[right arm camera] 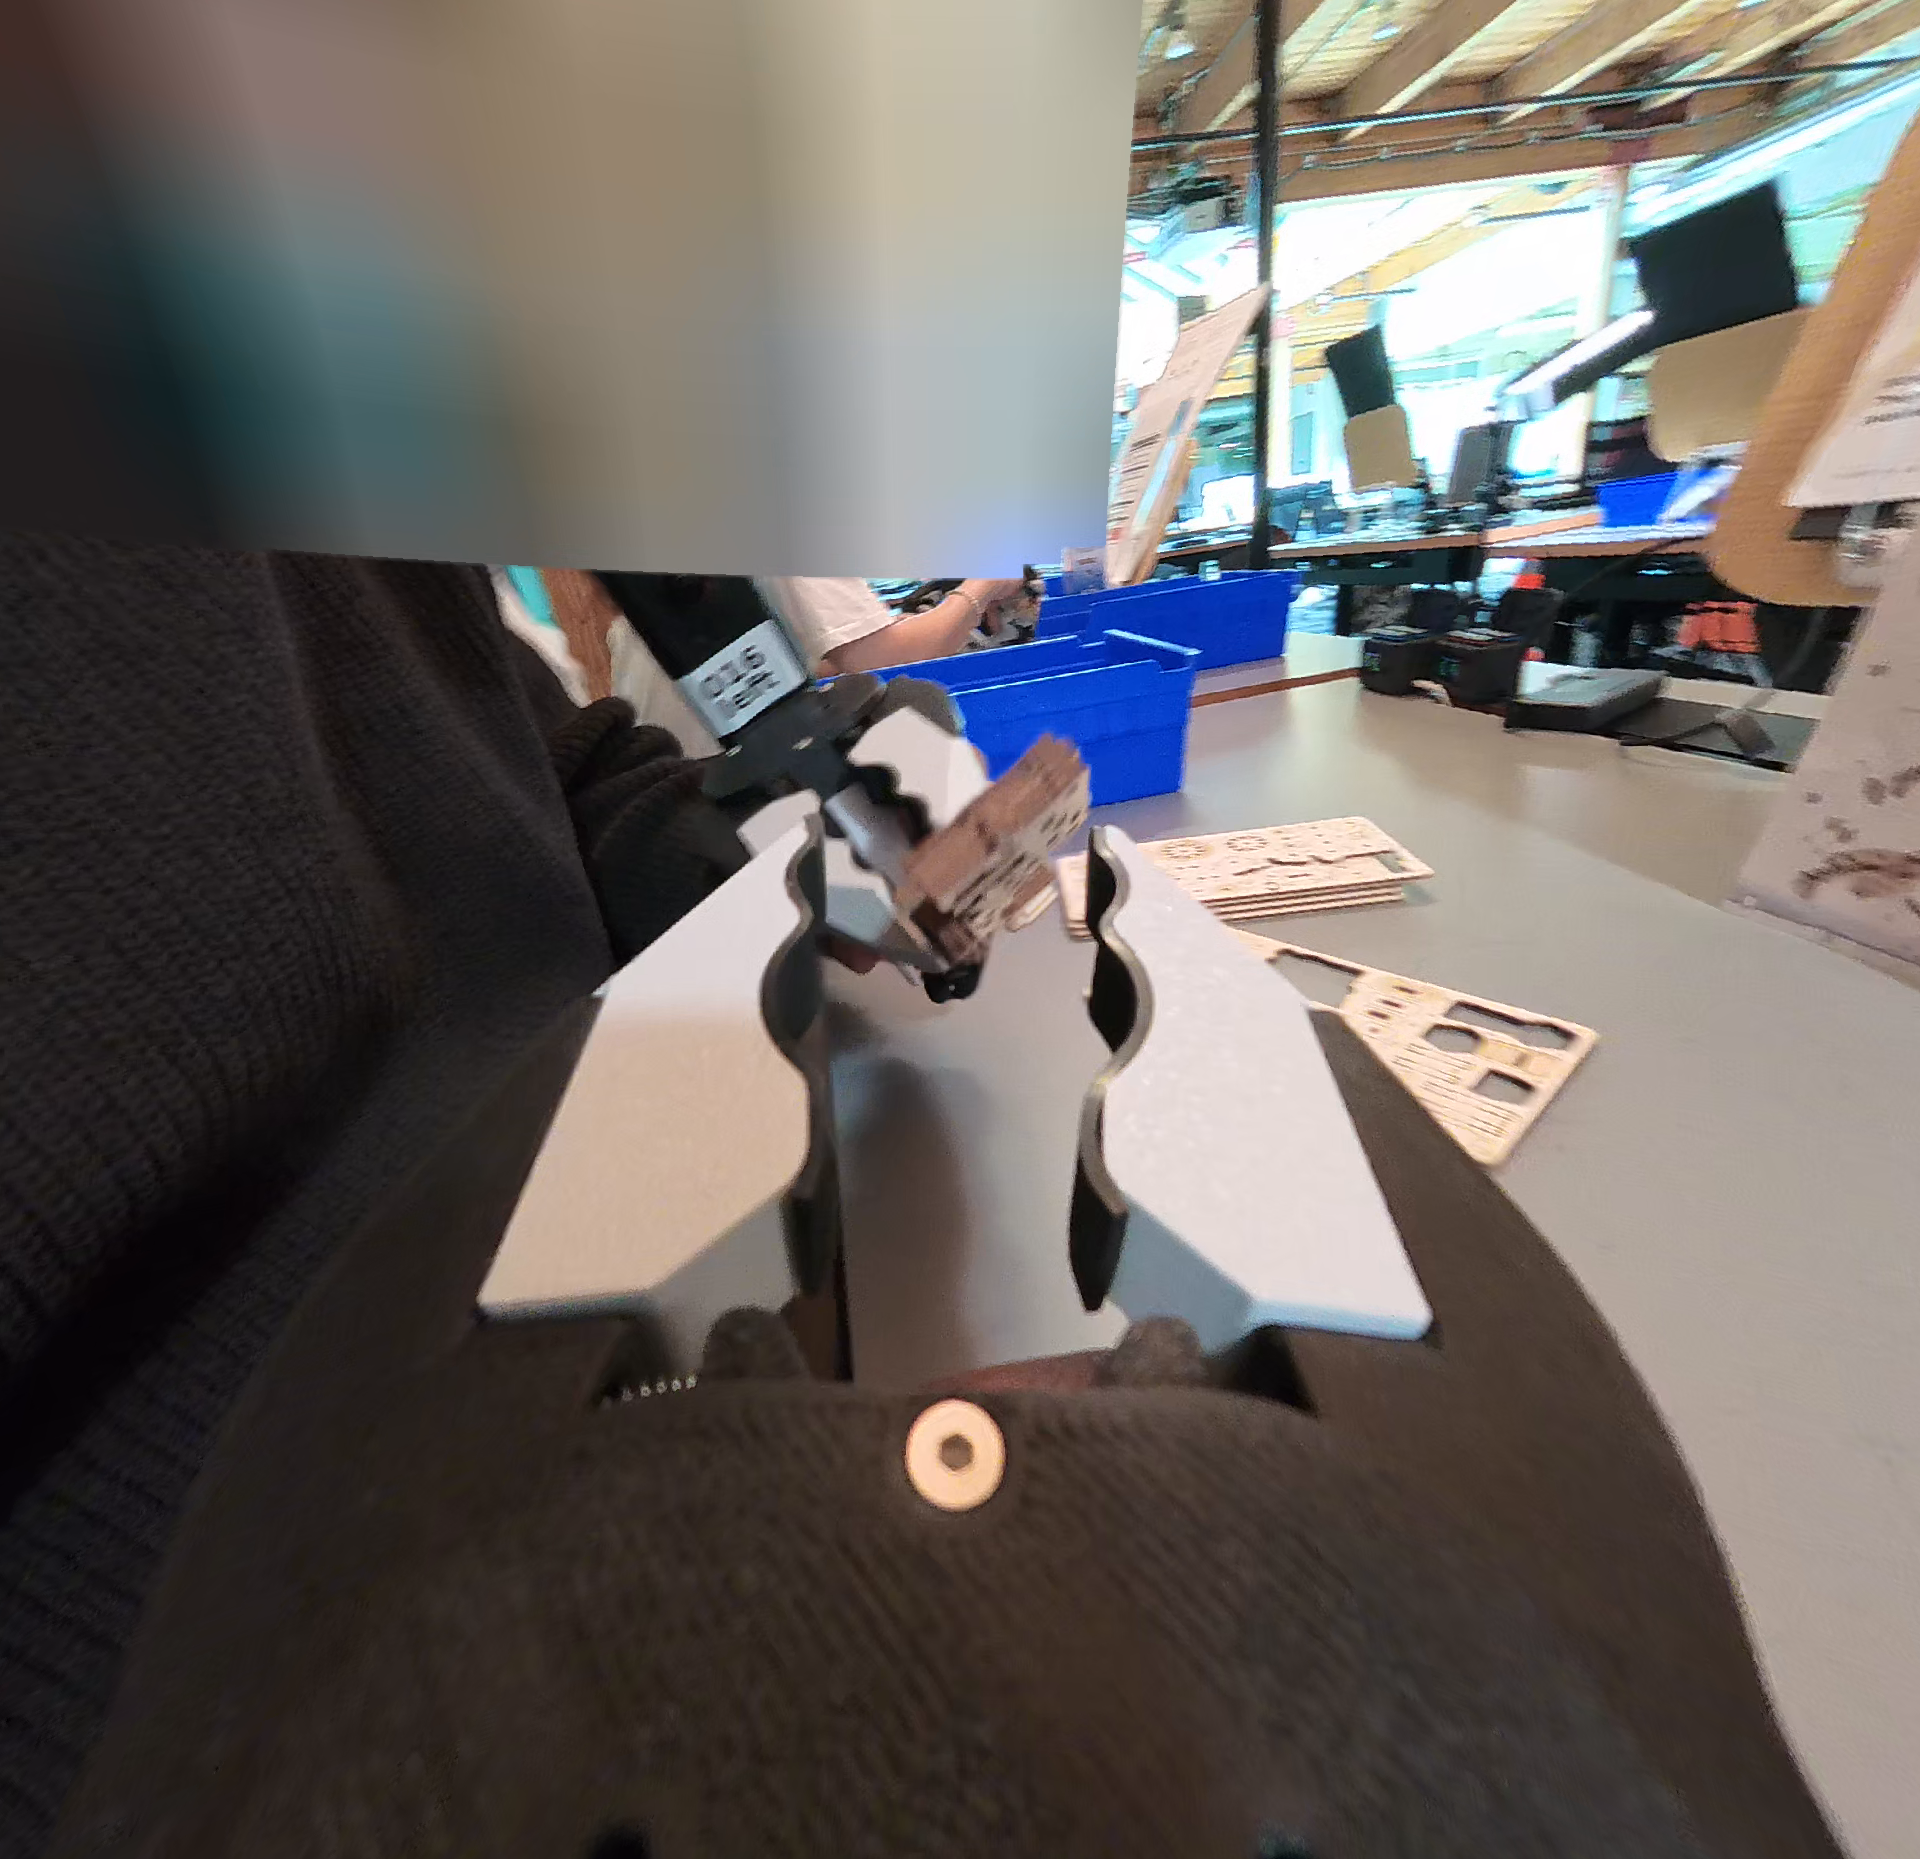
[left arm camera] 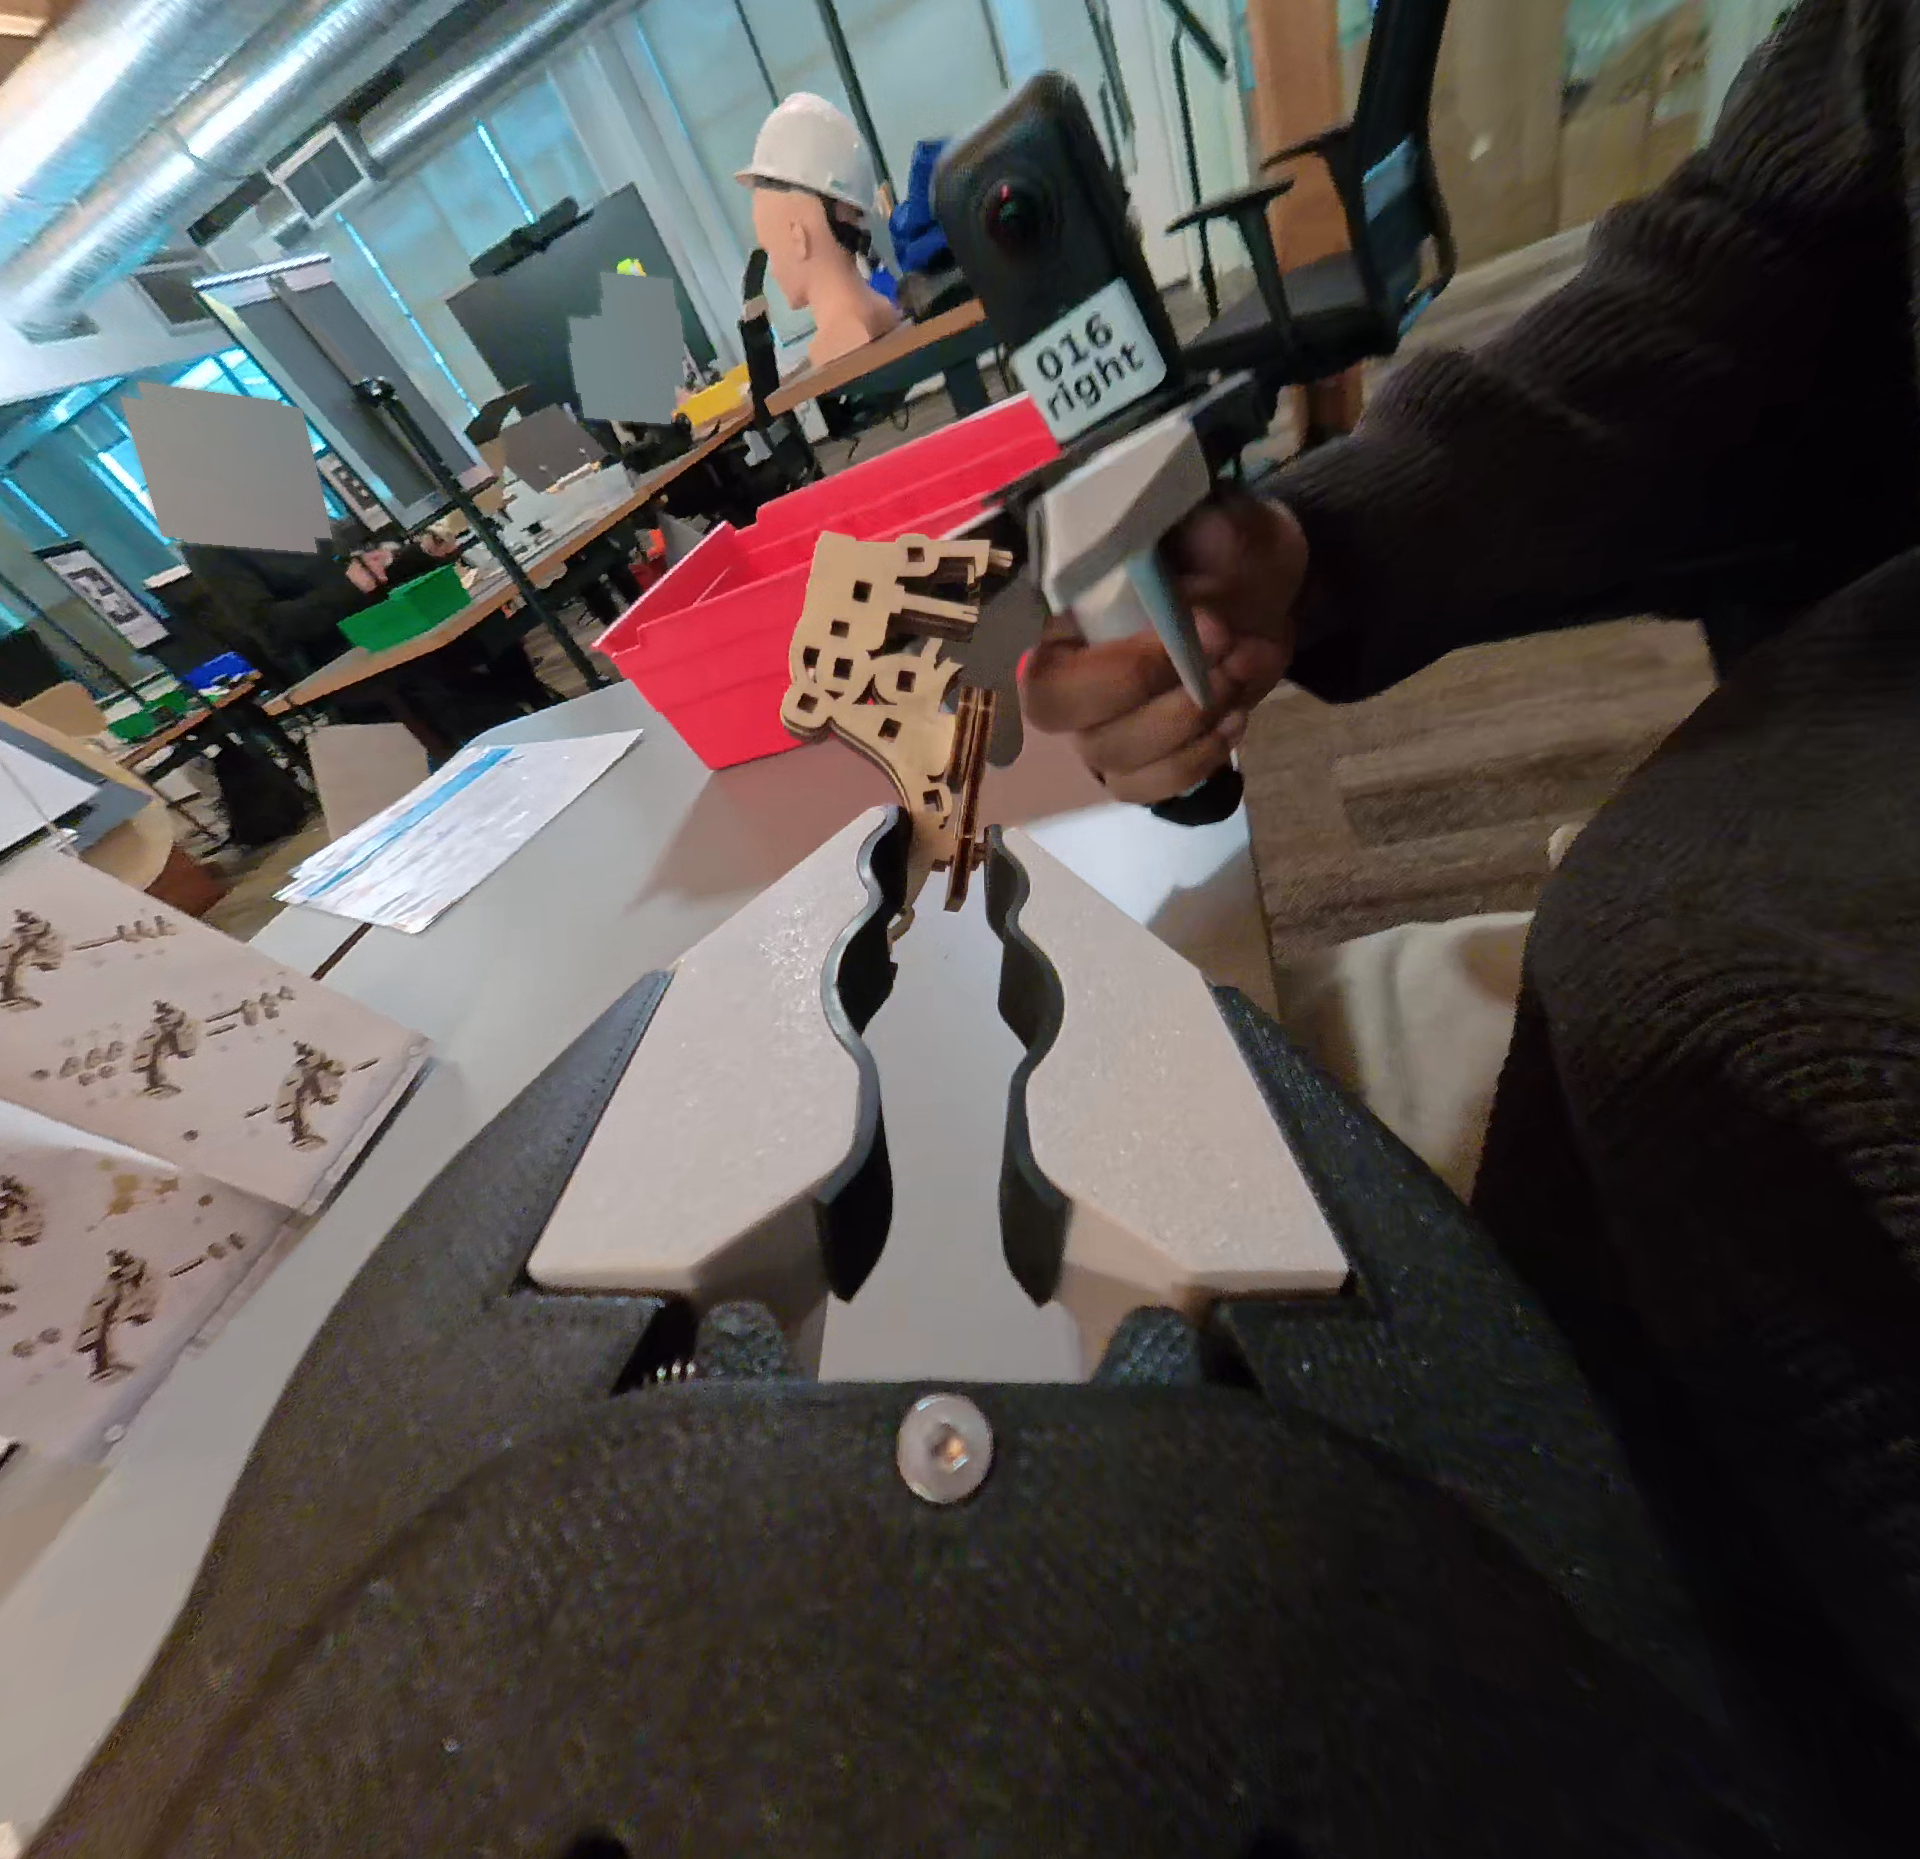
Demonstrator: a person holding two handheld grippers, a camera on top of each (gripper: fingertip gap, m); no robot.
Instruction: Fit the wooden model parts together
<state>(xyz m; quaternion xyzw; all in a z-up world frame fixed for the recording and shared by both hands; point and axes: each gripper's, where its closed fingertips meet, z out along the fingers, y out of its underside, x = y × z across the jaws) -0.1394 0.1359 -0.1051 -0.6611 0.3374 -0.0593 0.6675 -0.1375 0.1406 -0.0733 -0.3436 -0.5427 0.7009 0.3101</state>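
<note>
Fingertips of the left gripper (left arm camera: 940, 841) pinch the lower edge of the wooden model (left arm camera: 894, 682), which rises toward twelve o'clock above the grey table (left arm camera: 582, 874). Beyond it, at one o'clock, the right gripper (right arm camera: 951, 848) hangs parted and empty beside the model. Farther back sit a red bin (left arm camera: 727, 656) and, at two o'clock in the right wrist view, flat wooden part sheets (right arm camera: 1288, 864).
</note>
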